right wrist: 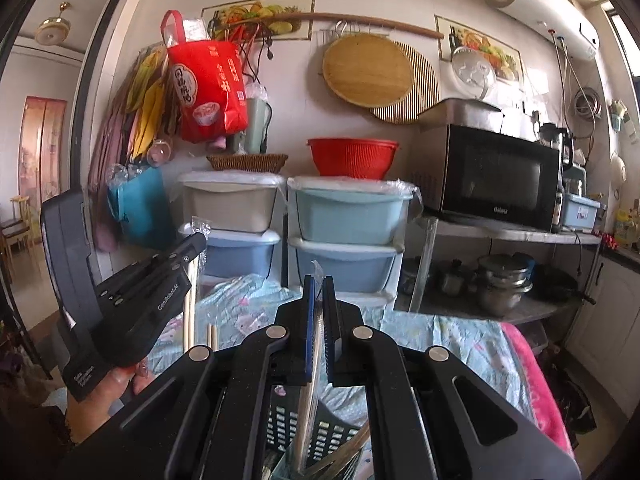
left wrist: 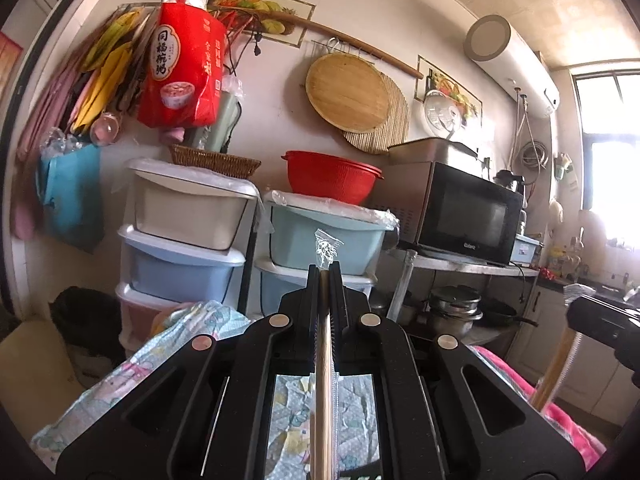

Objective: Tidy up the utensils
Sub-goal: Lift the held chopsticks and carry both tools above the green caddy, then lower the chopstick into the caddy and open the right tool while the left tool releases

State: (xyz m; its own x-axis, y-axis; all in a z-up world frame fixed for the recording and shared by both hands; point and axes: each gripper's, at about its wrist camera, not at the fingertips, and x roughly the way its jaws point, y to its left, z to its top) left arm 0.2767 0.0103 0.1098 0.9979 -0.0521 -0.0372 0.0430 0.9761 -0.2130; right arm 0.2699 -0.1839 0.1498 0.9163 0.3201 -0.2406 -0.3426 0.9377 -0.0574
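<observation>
Up close, the left gripper (left wrist: 325, 270) is clamped on wrapped chopsticks (left wrist: 325, 360), the clear wrapper poking past its fingertips; the right gripper (right wrist: 319, 284) is pinched tight on another plastic-sleeved utensil (right wrist: 310, 380) — its lower end hangs over the black slotted basket (right wrist: 320, 434) on the patterned cloth (right wrist: 448, 340); more utensils lean inside that basket; both grippers face the stacked drawers (right wrist: 344, 216) — beside the microwave (right wrist: 500, 178).
</observation>
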